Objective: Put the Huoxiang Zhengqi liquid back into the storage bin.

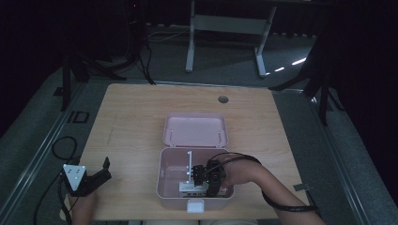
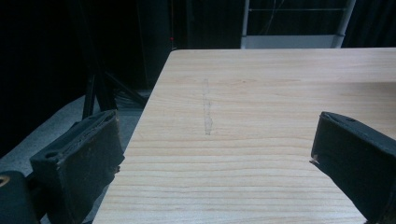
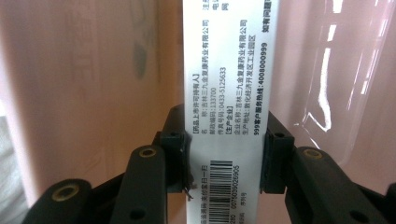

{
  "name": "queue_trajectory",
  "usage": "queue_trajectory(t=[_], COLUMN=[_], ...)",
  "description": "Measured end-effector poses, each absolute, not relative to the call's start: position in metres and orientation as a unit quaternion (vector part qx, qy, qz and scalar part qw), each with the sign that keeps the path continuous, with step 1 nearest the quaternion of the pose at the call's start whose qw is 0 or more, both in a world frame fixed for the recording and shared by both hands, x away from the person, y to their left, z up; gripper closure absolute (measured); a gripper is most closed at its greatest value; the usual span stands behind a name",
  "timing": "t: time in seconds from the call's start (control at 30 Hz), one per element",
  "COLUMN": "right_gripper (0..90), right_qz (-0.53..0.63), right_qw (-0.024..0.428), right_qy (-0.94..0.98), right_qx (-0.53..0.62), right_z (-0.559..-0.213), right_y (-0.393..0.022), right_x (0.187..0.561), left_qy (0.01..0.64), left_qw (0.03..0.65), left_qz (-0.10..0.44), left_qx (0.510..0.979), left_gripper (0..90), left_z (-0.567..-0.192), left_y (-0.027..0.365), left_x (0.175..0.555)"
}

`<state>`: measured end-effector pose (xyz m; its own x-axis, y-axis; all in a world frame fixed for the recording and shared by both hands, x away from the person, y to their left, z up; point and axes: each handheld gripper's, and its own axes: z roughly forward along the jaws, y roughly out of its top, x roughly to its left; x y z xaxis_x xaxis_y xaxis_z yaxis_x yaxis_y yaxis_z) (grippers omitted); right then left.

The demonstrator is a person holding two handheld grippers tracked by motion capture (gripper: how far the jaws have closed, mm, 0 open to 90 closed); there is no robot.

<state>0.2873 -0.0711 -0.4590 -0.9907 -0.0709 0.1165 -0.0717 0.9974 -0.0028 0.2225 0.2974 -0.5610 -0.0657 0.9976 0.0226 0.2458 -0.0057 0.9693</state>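
Evidently the right tool (image 3: 227, 161) is clamped on a white medicine box (image 3: 227, 93) inside the pink storage case (image 1: 162, 187). Next it likely lifts out or settles, carefully. Left tool (image 2: 212, 158) gapes wide, holding nothing, over the surface (image 2: 261, 93).

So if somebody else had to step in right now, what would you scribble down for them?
Right claw: shut on a white printed box, inside the open pink case.
Left claw: open, holding nothing, over the table at its near left corner.
Case lid lies back, open. Other items sit in the case; too dim to name.
Done: the white box is gripped.
Left: I cannot tell whether it is going in or coming out; probably finish that move, then let go.
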Motion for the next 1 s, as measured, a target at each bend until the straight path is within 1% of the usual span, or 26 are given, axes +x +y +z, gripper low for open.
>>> queue_trajectory(t=[0.27,0.3,0.33,0.4,0.73,0.8,1.0], right_gripper=[58.9,56.8,56.8,54.2,51.6,51.2,48.0], right_qz=[0.010,0.006,0.006,0.000,-0.023,-0.036,-0.075], right_qw=[0.059,0.059,0.059,0.060,0.041,0.032,0.007], right_qy=[-0.997,-0.997,-0.997,-0.998,-0.999,-0.999,-0.997], right_qx=[0.043,0.039,0.039,0.036,0.025,0.023,0.007], right_z=[-0.457,-0.452,-0.452,-0.443,-0.409,-0.397,-0.376], right_y=[-0.071,-0.073,-0.073,-0.077,-0.092,-0.097,-0.113], right_x=[0.286,0.287,0.287,0.288,0.294,0.295,0.299], left_qy=[0.572,0.572,0.572,0.571,0.572,0.572,0.571], left_qw=[0.414,0.415,0.415,0.414,0.413,0.414,0.413], left_qz=[0.454,0.454,0.454,0.455,0.454,0.454,0.455], left_qx=[0.544,0.543,0.543,0.544,0.544,0.543,0.544], left_gripper=[2.3,2.3,2.3,2.3,2.3,2.3,2.3], left_z=[-0.561,-0.561,-0.561,-0.561,-0.561,-0.561,-0.561], left_y=[0.298,0.298,0.298,0.297,0.297,0.297,0.297], left_x=[0.223,0.223,0.223,0.223,0.223,0.223,0.222])
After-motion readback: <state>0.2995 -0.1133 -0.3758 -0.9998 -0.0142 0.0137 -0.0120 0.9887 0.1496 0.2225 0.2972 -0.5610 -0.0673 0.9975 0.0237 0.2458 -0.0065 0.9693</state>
